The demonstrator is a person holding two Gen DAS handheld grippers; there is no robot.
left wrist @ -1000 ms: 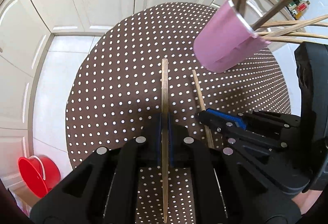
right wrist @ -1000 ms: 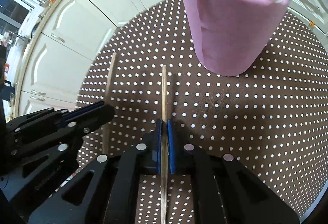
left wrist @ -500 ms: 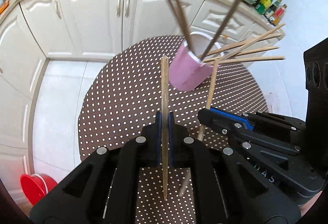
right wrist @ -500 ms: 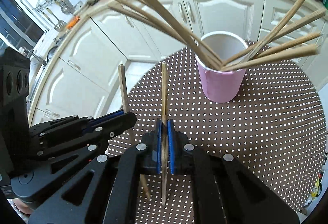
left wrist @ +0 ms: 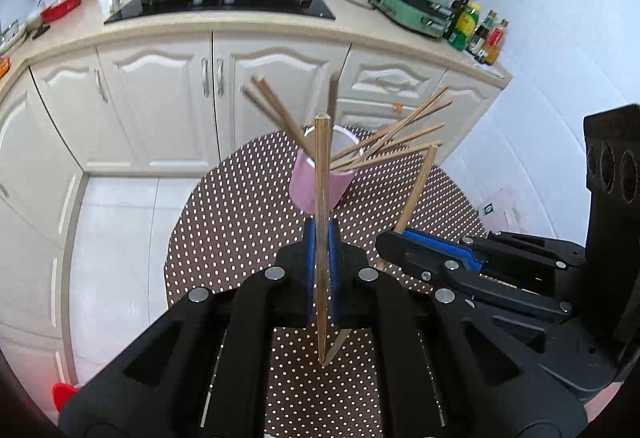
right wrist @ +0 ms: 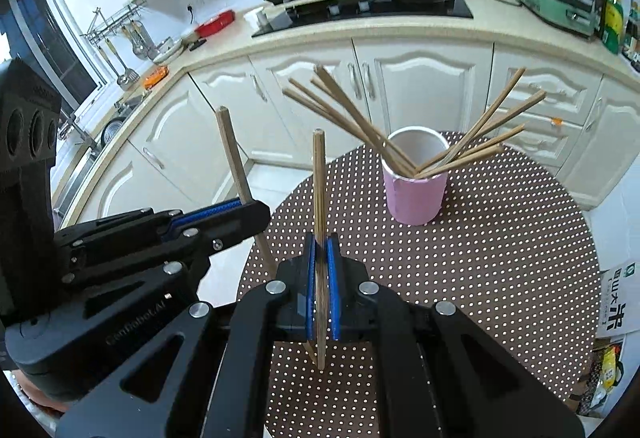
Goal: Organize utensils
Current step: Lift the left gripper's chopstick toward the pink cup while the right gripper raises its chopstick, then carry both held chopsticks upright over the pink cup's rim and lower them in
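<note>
I am holding one thin wooden chopstick upright, pinched in my left gripper, and another chopstick clamped in my right gripper, both near the pink cylindrical cup. The cup is already holding about ten sticks fanned outward, so these two look like the last.

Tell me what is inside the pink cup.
The pink cup holds a fan of wooden chopsticks leaning on its rim to both sides. Their lower ends and the cup's bottom are hidden by its wall.
</note>
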